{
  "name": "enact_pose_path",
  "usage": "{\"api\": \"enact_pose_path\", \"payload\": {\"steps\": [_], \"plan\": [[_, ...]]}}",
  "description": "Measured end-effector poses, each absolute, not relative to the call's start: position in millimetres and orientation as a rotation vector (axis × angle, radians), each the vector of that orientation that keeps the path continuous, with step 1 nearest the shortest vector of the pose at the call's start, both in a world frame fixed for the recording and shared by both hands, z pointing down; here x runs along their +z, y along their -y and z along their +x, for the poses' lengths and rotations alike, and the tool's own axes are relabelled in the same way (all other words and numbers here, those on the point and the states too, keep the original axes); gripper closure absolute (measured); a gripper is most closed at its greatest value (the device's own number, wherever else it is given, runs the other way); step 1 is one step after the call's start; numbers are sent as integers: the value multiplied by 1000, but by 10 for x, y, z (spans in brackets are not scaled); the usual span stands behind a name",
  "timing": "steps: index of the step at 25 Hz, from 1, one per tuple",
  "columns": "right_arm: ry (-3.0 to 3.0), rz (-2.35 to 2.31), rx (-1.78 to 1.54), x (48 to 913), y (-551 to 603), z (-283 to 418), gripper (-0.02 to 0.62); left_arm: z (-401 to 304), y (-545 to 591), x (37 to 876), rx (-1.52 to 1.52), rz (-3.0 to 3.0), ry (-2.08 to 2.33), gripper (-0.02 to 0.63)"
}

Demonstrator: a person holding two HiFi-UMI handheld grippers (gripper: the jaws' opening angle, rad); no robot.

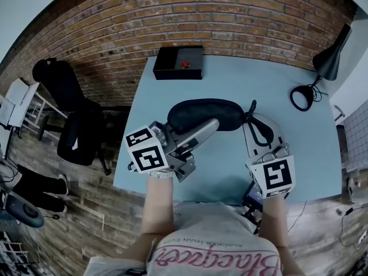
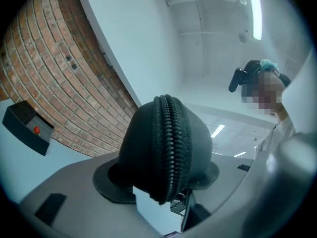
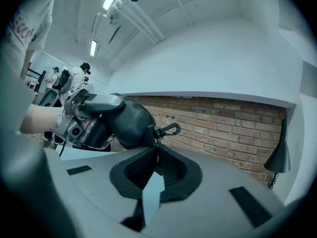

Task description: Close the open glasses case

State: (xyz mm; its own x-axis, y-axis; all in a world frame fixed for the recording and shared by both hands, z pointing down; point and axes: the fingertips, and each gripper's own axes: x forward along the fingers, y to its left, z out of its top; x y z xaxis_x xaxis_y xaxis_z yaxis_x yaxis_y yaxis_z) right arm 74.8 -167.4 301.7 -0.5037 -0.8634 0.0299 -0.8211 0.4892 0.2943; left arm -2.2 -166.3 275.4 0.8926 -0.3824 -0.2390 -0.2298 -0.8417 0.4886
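Observation:
The dark oval glasses case (image 1: 204, 115) is held up over the light-blue table (image 1: 299, 131). My left gripper (image 1: 208, 126) is shut on the case's left end. In the left gripper view the case (image 2: 163, 148) fills the space between the jaws, its zipper seam closed along the end facing the camera. My right gripper (image 1: 252, 112) meets the case's right end. In the right gripper view the case (image 3: 121, 122) sits just past the jaws, a small metal clip (image 3: 171, 129) hanging from it. The right gripper (image 3: 156, 165) is shut on the thin zipper pull (image 3: 156, 150).
A black box (image 1: 178, 62) with a small red thing inside stands at the table's far edge by the brick wall (image 1: 230, 10). A black desk lamp (image 1: 322, 68) occupies the far right corner. A black office chair (image 1: 75, 119) is left of the table.

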Motion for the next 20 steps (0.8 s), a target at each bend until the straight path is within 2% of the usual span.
{"api": "enact_pose_path", "payload": {"steps": [20], "plan": [[2343,1156,-717,3235,1538,691,572,13,1449,2860,-48,2909,434,351]]}}
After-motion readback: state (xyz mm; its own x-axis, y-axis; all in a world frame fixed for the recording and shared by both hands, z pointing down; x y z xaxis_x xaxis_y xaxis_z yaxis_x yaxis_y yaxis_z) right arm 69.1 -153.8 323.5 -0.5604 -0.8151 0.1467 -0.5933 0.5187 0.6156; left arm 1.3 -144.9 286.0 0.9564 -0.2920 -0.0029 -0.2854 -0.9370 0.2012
